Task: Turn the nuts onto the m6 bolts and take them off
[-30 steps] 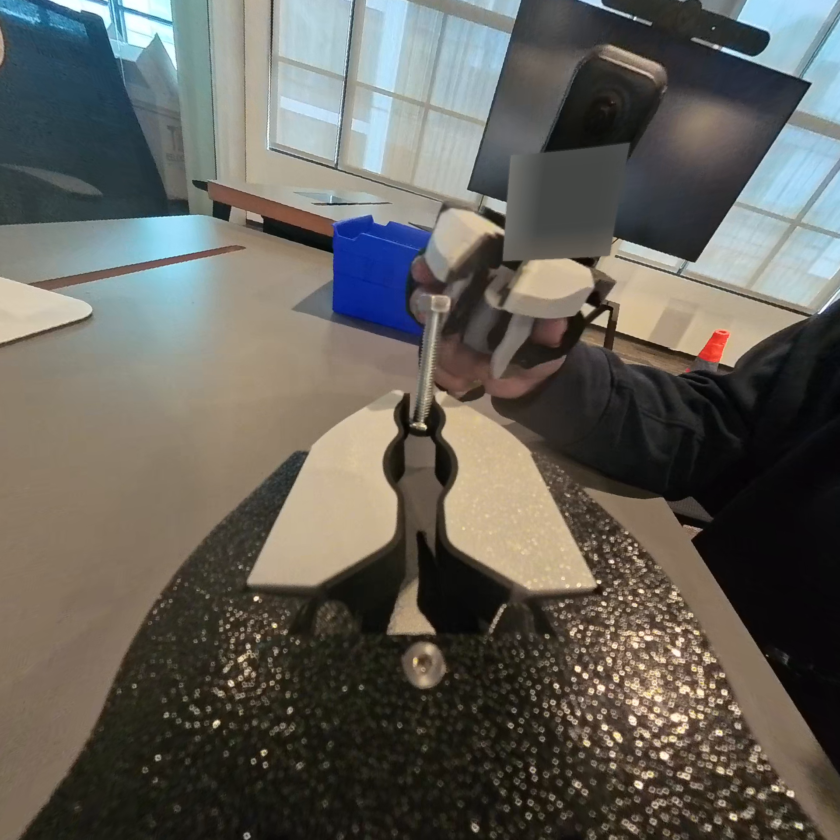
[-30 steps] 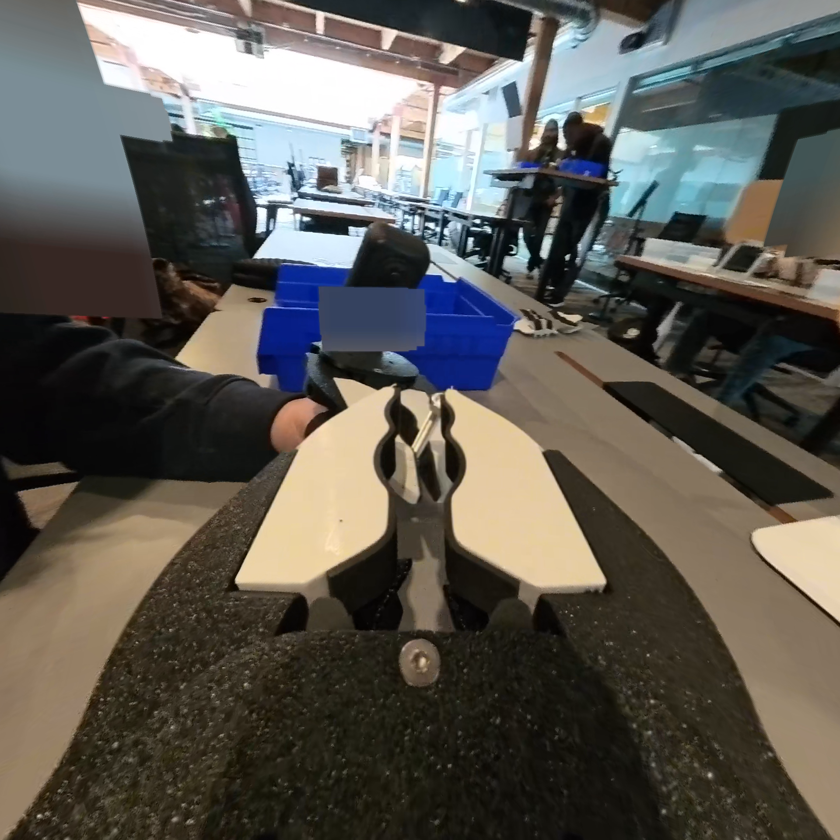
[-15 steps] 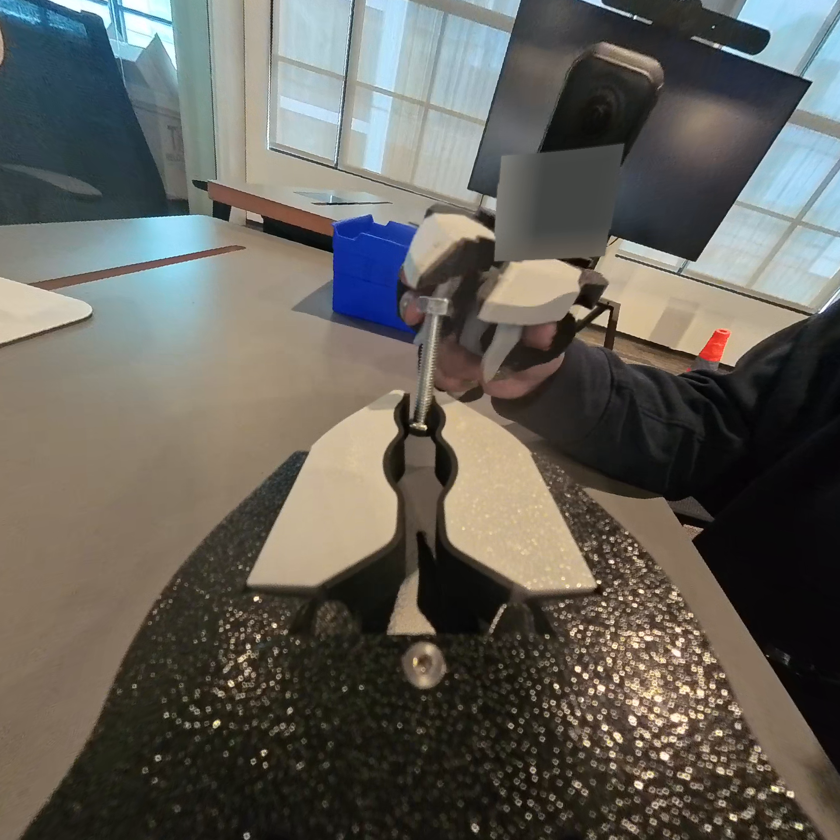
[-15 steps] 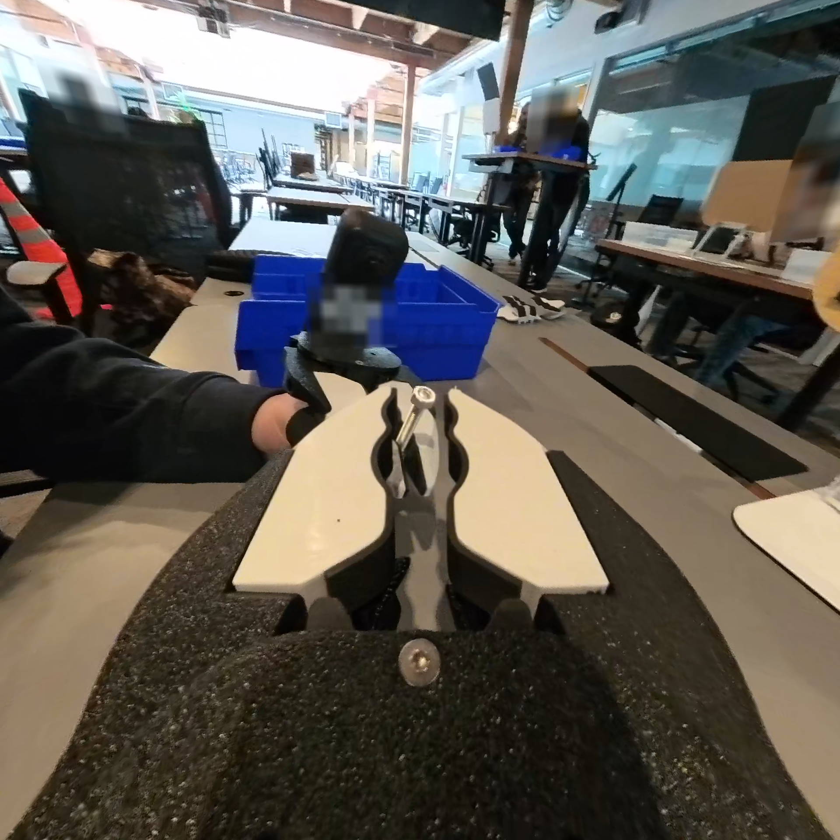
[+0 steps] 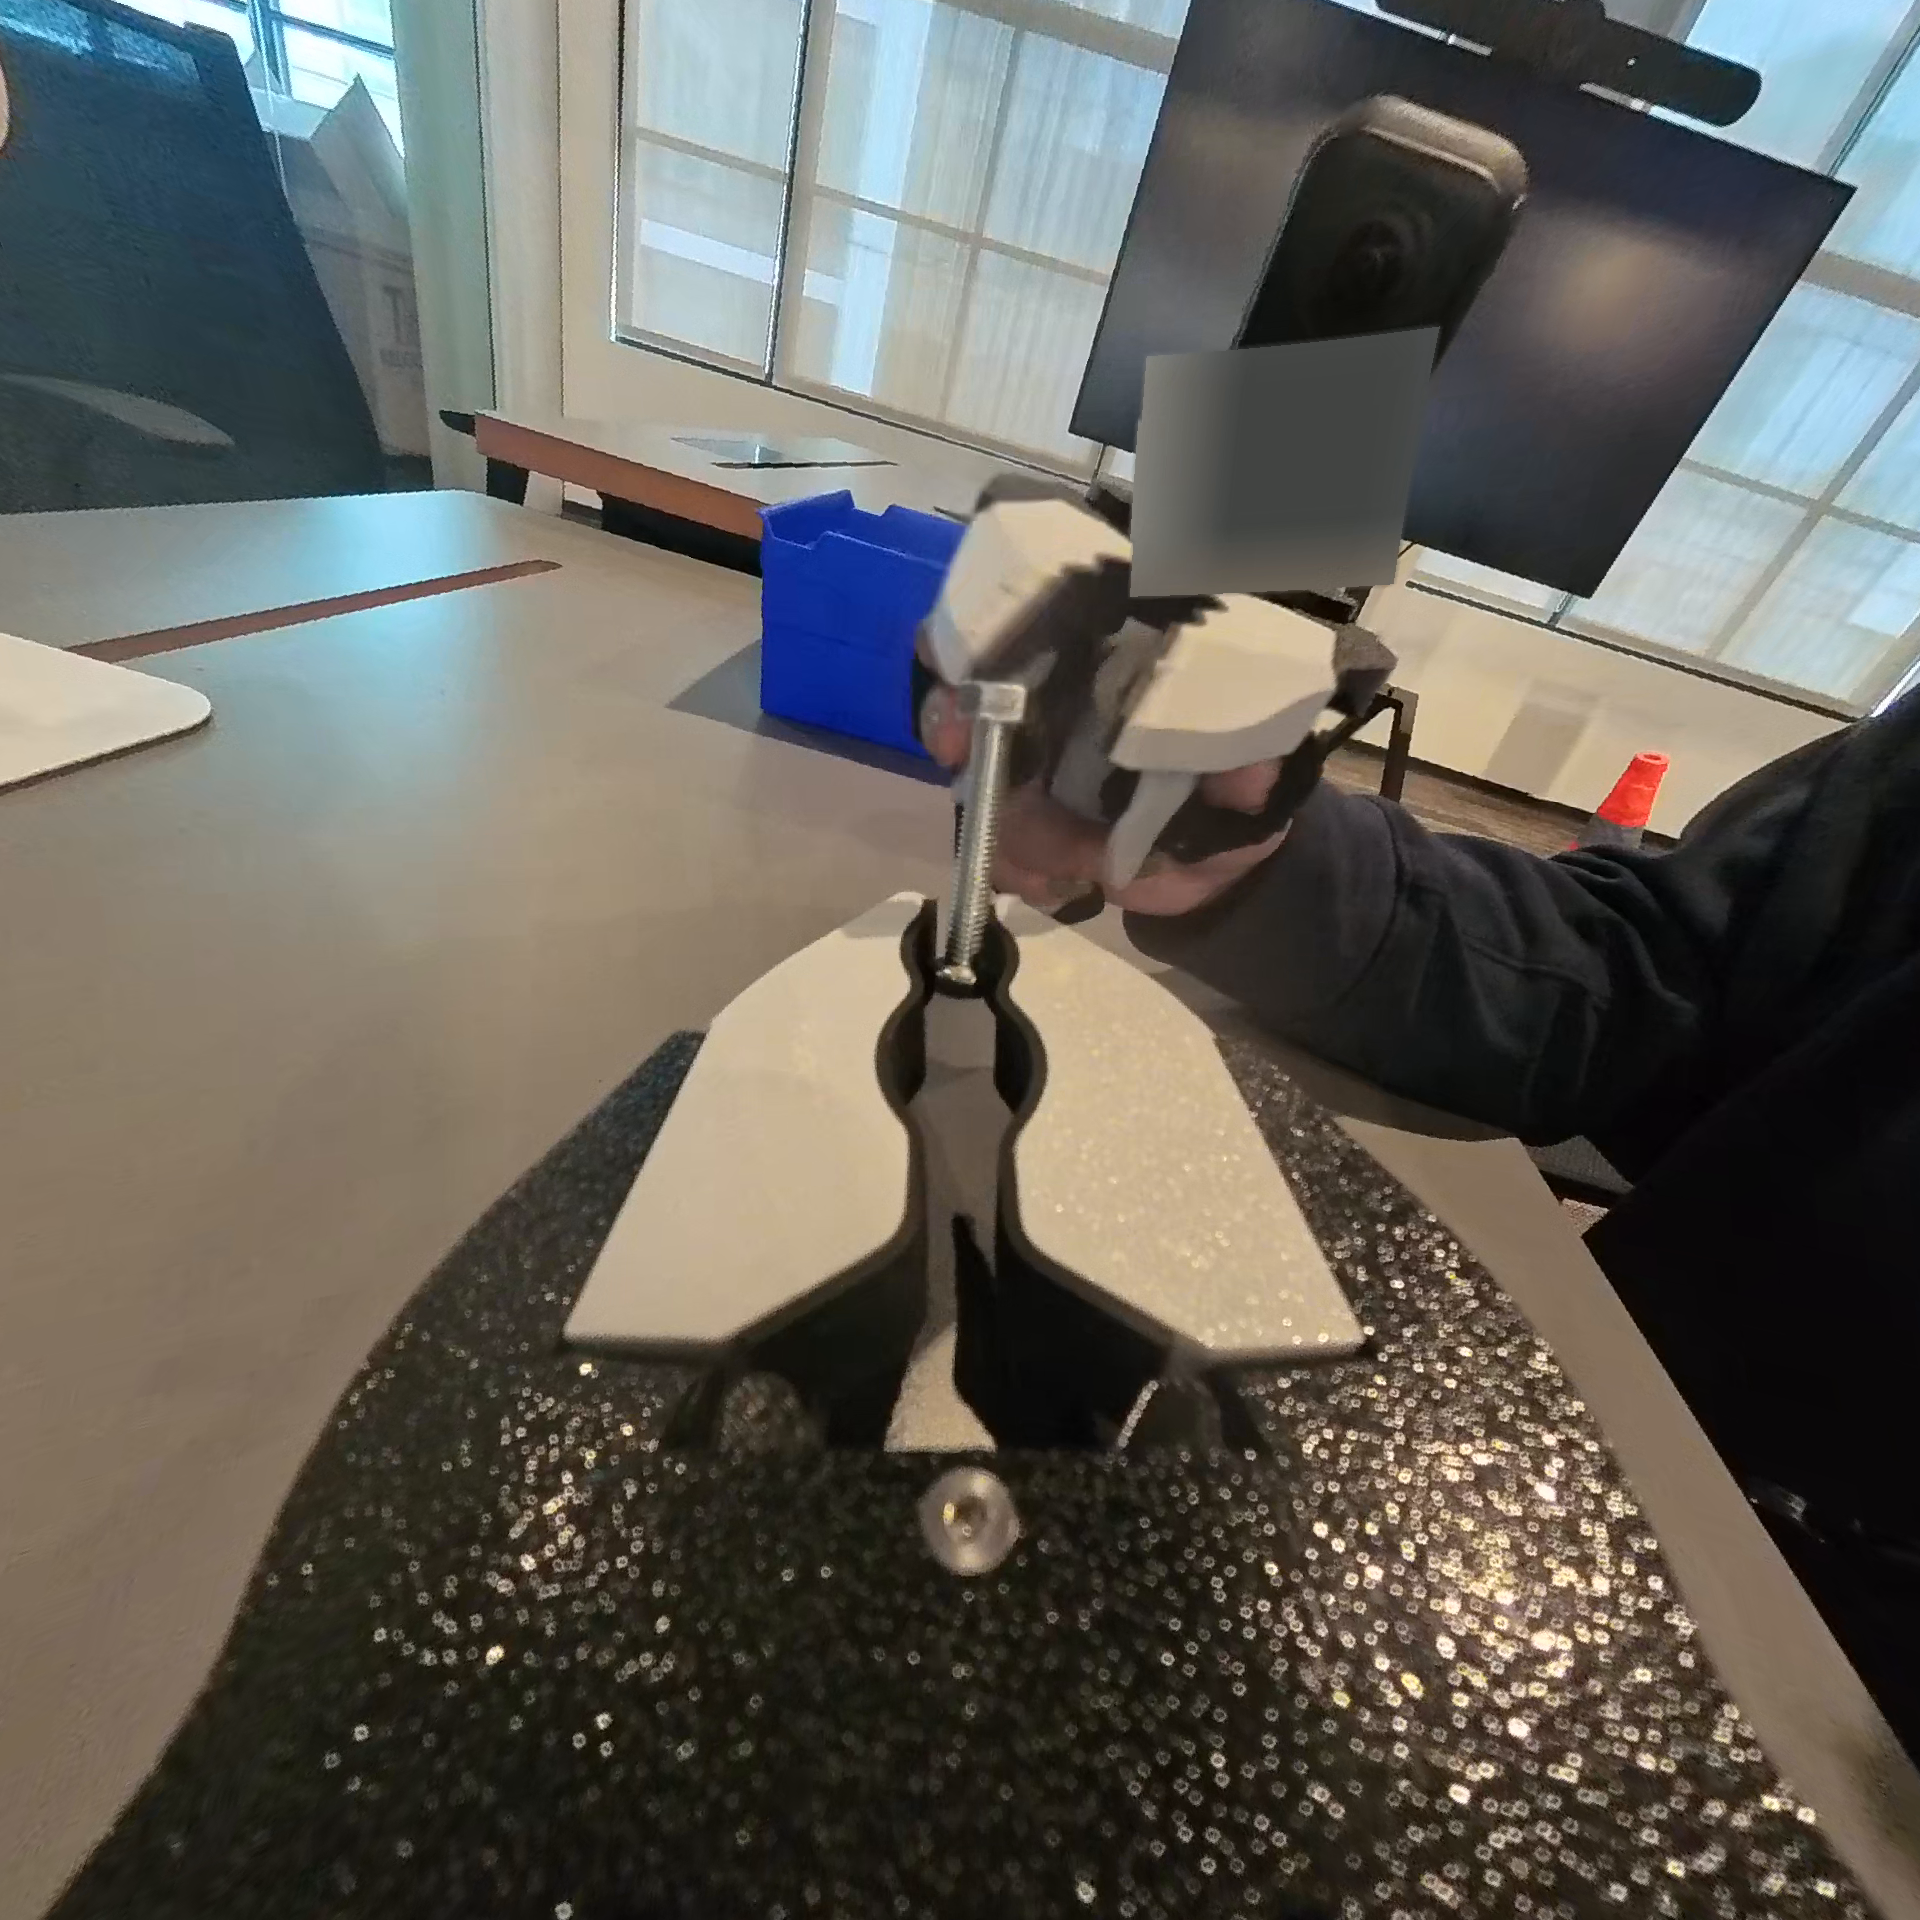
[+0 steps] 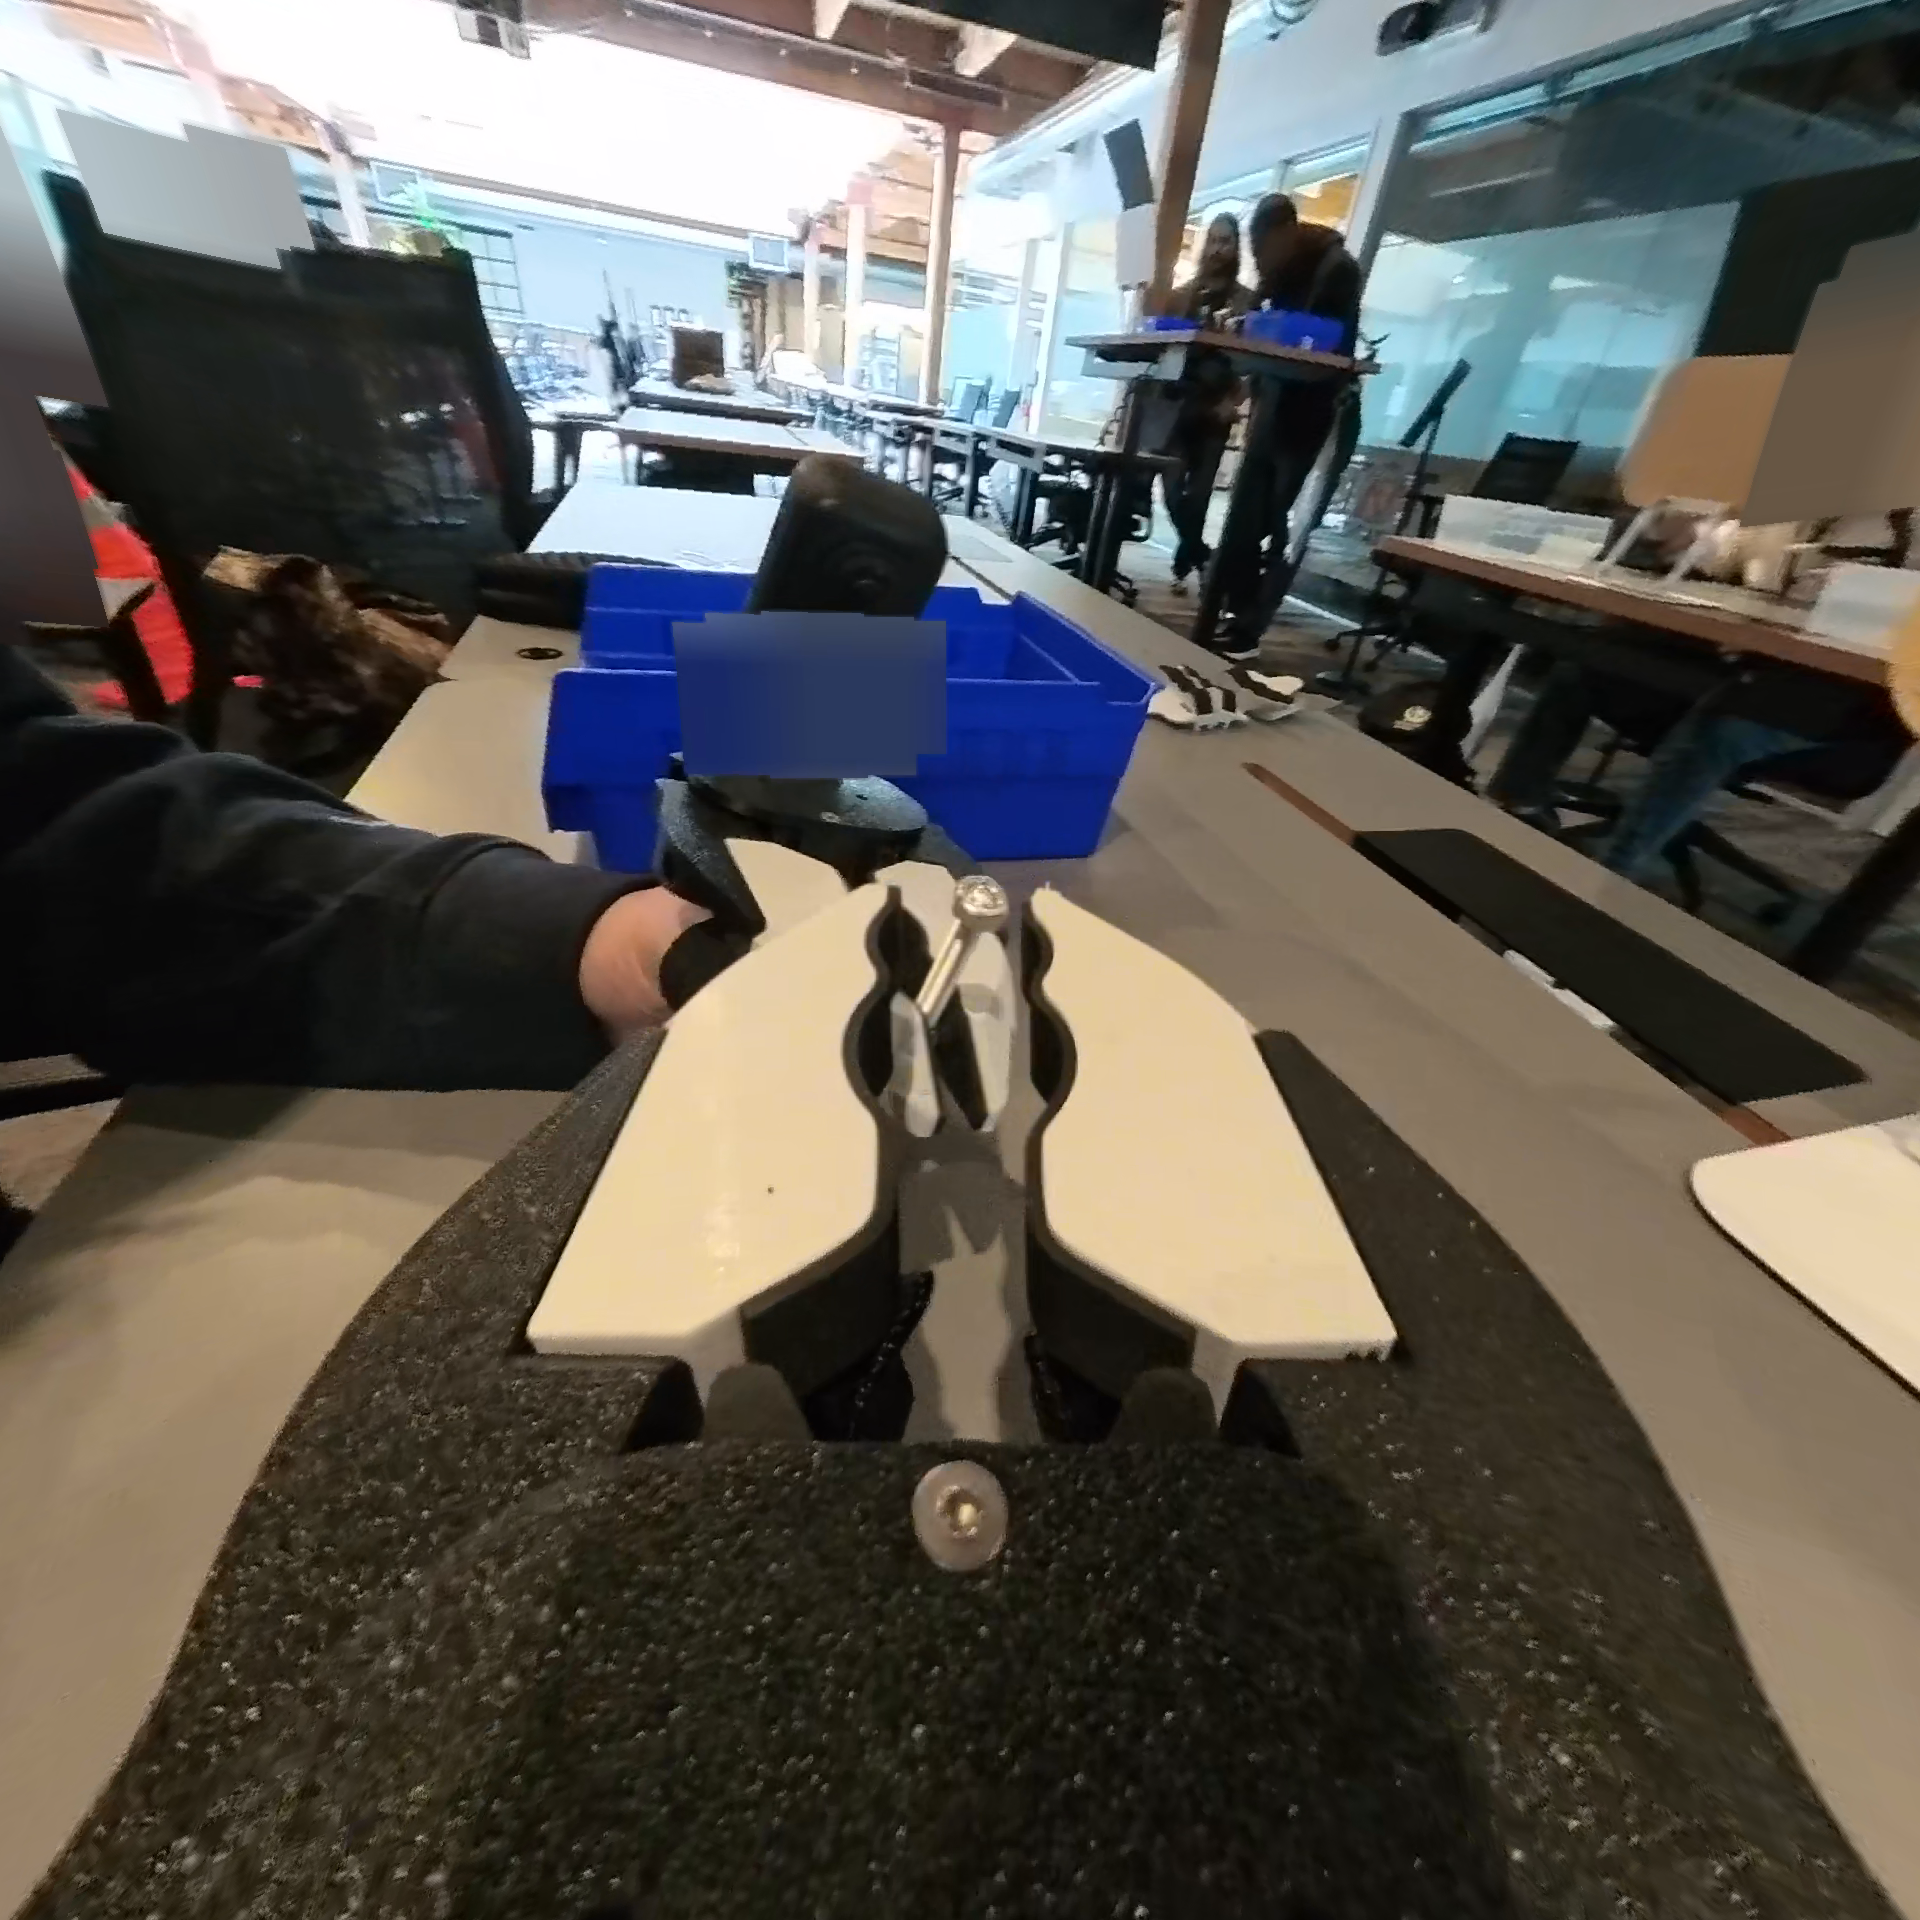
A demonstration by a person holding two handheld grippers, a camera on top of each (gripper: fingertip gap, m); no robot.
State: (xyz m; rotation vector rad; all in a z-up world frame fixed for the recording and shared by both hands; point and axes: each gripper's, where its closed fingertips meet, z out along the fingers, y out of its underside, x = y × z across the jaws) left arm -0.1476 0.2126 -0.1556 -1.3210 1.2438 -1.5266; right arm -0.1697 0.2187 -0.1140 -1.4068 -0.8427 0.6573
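Note:
A long silver M6 bolt (image 5: 977,821) stands upright. My left gripper (image 5: 961,925) is shut on its lower threaded end, where what looks like a small nut (image 5: 956,974) rings the thread. My right gripper (image 6: 961,896) is open, its white fingers (image 6: 769,1101) either side of the bolt head (image 6: 980,896) without clamping it. In the left wrist view the right gripper (image 5: 1029,717) hangs tilted behind the bolt head (image 5: 992,707), held by a hand in a dark sleeve. In the right wrist view the left gripper (image 6: 940,1049) shows between my fingers, holding the bolt (image 6: 945,966).
A blue parts bin (image 6: 1039,748) stands on the grey table (image 5: 416,935) just beyond the grippers; it also shows in the left wrist view (image 5: 852,613). A white pad (image 6: 1818,1236) and a black mat (image 6: 1600,977) lie to the right. An office chair (image 6: 291,416) stands at the left. Two people (image 6: 1257,343) stand far back. My hands' fingertips stand some 4 centimeters from each other.
My right gripper's jaws have spread apart from the bolt, and the bolt head now shows up at their tips. The left gripper still holds the bolt in the same place.

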